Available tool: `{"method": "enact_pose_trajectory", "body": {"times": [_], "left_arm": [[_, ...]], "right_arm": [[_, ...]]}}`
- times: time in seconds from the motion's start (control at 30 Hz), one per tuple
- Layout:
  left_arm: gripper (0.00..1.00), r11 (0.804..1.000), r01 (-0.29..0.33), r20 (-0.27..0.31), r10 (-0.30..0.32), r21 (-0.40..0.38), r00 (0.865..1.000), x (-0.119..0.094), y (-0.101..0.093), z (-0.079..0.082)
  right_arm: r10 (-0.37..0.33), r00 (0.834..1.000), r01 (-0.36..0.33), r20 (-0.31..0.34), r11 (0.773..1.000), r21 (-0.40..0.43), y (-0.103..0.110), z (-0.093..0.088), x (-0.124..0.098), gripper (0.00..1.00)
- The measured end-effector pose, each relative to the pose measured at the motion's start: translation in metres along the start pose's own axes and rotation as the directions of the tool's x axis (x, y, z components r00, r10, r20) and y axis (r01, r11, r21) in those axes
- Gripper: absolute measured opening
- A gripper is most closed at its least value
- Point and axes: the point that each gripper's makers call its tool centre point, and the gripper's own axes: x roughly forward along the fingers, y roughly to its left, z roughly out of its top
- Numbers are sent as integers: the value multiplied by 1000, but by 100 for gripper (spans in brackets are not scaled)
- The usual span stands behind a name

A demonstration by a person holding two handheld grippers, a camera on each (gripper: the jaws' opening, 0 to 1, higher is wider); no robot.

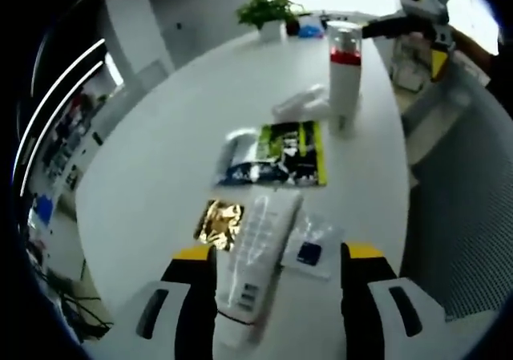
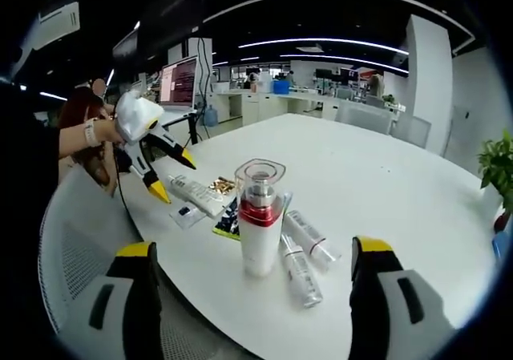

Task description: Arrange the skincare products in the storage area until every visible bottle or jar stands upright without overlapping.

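Left gripper (image 1: 276,276): jaws apart, straddling a flat-lying white plastic tube (image 1: 258,252) on the round white table (image 1: 160,159), long axis running along the jaws. Right gripper (image 2: 252,276): jaws spread, empty, before an upright white bottle with red band and clear cap (image 2: 258,220); two clear slim tubes (image 2: 303,256) lying just beside it.

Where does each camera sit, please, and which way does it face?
Left gripper view: rides the left hand-held gripper, looking down across the white table over a lying white tube; open jaws show.
Right gripper view: rides the right hand-held gripper, facing the office across the table; open jaws show.
Shared: the upright red-banded bottle, each other's gripper.
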Motion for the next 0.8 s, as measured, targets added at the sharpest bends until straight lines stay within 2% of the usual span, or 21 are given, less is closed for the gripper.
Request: {"method": "enact_pose_trajectory", "body": {"times": [0.3, 0.37, 0.43, 0.47, 0.57, 0.8], "left_arm": [[46, 1000, 6, -29, -6, -3, 1000, 8, 10, 0], [44, 998, -15, -77, 19, 54, 997, 9, 17, -5], [43, 1000, 14, -59, -13, 23, 998, 12, 13, -1], [42, 999, 45, -36, -45, -16, 998, 13, 10, 3], [36, 999, 39, -62, -38, 15, 997, 16, 14, 2], [32, 997, 60, -114, -54, 55, 992, 27, 15, 1]], "right_arm": [[-4, 1000, 4, -1, 1000, 7, 3, -4, -1, 100], [-15, 1000, 15, 8, 1000, 9, 2, -2, -2, 100], [-15, 1000, 14, 10, 1000, 15, 1, -1, -2, 100], [-18, 1000, 18, 12, 1000, 15, 1, -1, -2, 100], [-22, 1000, 22, 7, 1000, 7, 1, -2, -3, 100], [-20, 1000, 20, 6, 1000, 15, 1, -3, -5, 100]]}}
